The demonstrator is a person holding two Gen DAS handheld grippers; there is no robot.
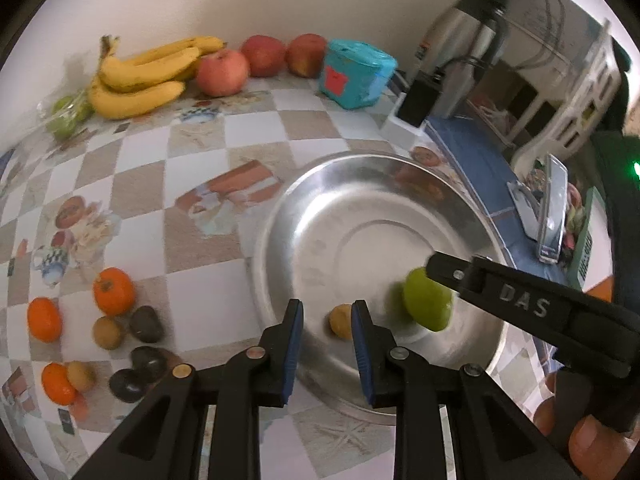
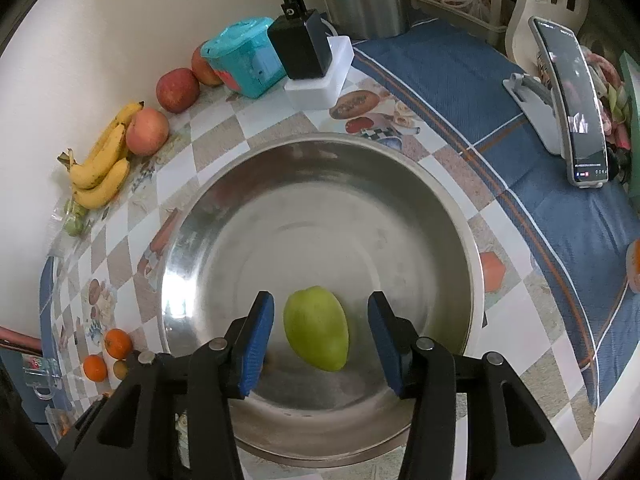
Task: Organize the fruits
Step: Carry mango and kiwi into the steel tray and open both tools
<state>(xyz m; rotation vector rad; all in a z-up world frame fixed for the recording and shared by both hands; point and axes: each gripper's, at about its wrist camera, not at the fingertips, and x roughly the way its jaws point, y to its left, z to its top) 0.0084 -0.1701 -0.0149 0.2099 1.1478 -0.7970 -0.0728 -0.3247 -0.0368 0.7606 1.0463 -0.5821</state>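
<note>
A steel bowl (image 1: pixel 320 200) (image 2: pixel 224 208) sits on the checked tablecloth. A green fruit (image 2: pixel 316 328) (image 1: pixel 426 300) lies in it, between the open pads of my right gripper (image 2: pixel 322 344) without touching them. A small yellow-brown fruit (image 1: pixel 340 322) lies in the bowl next to my left gripper (image 1: pixel 326 344), which is open and empty over the bowl's near rim. The right gripper's finger (image 1: pixel 520 300) reaches in from the right in the left wrist view.
Bananas (image 1: pixel 140 76) (image 2: pixel 102 164), three red apples (image 1: pixel 222 72) (image 2: pixel 148 130) and a teal box (image 1: pixel 354 74) (image 2: pixel 244 58) line the wall. Oranges (image 1: pixel 113 291), kiwis and dark fruits (image 1: pixel 146 324) lie at front left. A kettle (image 1: pixel 460 48), a charger (image 2: pixel 300 46) and a phone on a stand (image 2: pixel 576 108) stand right.
</note>
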